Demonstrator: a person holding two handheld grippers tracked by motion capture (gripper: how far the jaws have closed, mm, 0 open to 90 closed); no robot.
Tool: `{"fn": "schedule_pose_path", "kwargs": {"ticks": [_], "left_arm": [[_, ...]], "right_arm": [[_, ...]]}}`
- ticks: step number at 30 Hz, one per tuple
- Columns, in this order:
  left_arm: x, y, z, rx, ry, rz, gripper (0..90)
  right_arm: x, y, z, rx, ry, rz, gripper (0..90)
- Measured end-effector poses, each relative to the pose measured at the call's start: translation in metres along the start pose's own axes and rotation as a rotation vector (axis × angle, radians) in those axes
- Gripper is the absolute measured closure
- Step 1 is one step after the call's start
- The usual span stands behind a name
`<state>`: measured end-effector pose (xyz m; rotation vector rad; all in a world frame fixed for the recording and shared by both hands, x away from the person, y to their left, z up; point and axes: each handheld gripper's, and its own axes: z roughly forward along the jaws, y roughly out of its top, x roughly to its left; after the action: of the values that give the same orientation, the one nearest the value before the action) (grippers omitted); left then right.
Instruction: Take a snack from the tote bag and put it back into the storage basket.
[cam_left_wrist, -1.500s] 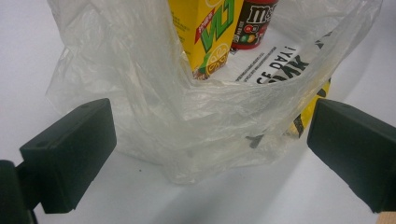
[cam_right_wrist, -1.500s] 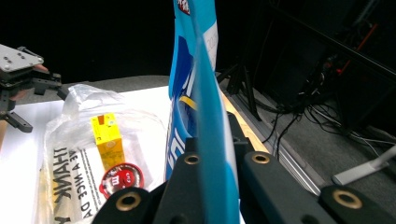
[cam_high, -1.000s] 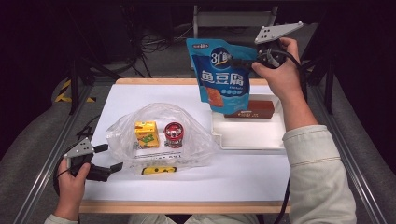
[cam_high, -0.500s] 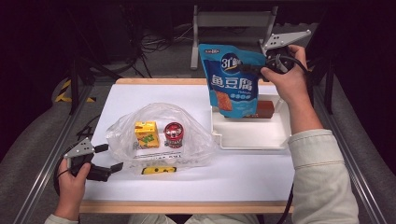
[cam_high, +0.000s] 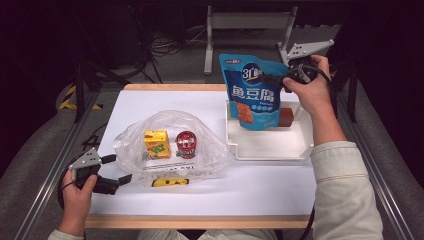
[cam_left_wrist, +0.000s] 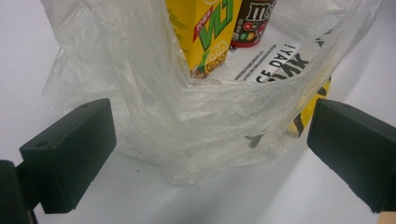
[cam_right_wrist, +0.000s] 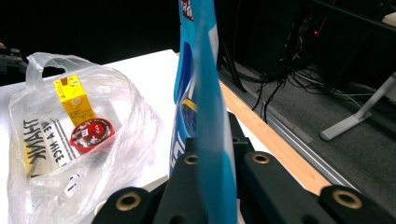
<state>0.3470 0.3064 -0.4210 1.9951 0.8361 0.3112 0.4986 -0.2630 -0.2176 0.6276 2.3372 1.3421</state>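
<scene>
A blue snack pouch hangs upright over the white tray, with my right gripper shut on its upper right edge. In the right gripper view the pouch stands edge-on between the closed jaws of my right gripper. A clear plastic bag lies mid-table holding a yellow juice carton and a red-lidded candy tub. My left gripper is open at the bag's near left corner. In the left gripper view, the left gripper has its jaws either side of the bag's rim, not touching it.
A brown block sits in the tray behind the pouch. A yellow and black printed strip lies at the bag's front edge. The table's wooden edge is near me; metal rails run along both sides.
The right gripper has carried the pouch to the right and slightly lower, over the tray. The left gripper and the bag have stayed still.
</scene>
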Motion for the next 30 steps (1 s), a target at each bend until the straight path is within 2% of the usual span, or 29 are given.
{"fn": "schedule_pose_path", "kwargs": {"ticks": [5, 11, 18, 22, 30], "left_arm": [[-0.001, 0.0, 0.0, 0.003, 0.001, -0.006, 2.0], [-0.001, 0.0, 0.0, 0.002, 0.001, -0.007, 2.0], [0.0, 0.0, 0.0, 0.004, 0.005, 0.004, 2.0], [-0.001, 0.0, 0.001, 0.008, 0.003, -0.006, 2.0], [0.0, 0.0, 0.001, 0.01, -0.004, -0.001, 2.0]], "right_arm": [[-0.002, -0.006, 0.002, 0.013, 0.0, 0.007, 90.0], [-0.004, -0.011, 0.001, -0.005, 0.011, 0.024, 90.0], [0.001, -0.012, -0.002, -0.011, 0.036, 0.015, 90.0], [0.001, -0.014, -0.004, -0.016, 0.06, 0.02, 90.0], [-0.001, -0.021, 0.0, 0.01, 0.067, 0.024, 90.0]]}}
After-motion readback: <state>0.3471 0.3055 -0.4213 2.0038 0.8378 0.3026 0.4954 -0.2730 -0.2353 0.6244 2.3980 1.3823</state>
